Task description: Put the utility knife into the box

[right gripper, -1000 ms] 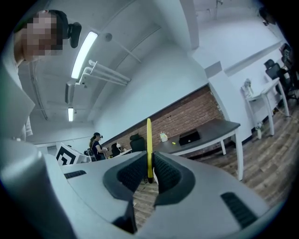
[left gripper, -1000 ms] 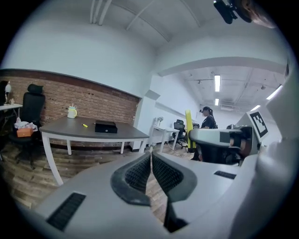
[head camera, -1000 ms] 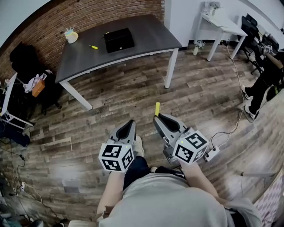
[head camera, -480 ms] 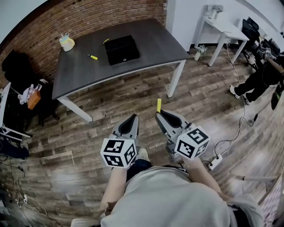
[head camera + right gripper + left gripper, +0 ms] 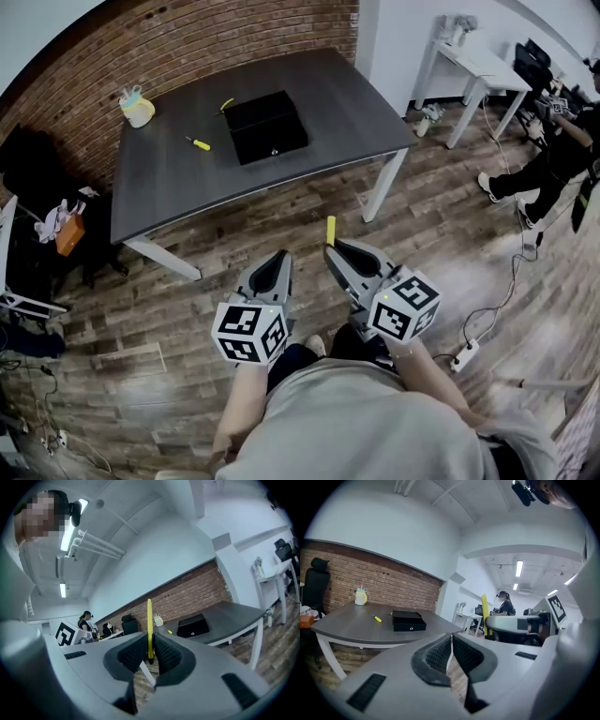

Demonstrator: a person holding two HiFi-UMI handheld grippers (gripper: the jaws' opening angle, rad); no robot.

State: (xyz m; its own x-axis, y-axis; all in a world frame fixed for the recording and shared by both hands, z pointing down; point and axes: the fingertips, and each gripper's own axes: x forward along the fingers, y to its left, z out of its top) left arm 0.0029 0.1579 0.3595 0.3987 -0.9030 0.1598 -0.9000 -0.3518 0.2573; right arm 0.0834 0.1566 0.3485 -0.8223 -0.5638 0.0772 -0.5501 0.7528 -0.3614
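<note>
The yellow utility knife stands upright between the pads of my right gripper, which is shut on it; the knife rises above the right gripper in the right gripper view. The open black box rests on the dark grey table, well ahead of both grippers. In the left gripper view the box sits past the left gripper. My left gripper is shut with nothing in it, beside the right one, over the wooden floor.
A small yellow screwdriver and a pale cup lie on the table left of the box. White table legs stand ahead. A white desk, seated people and floor cables are to the right.
Both grippers have travelled forward together toward the table, which now looks larger and closer. The knife stays in the right gripper.
</note>
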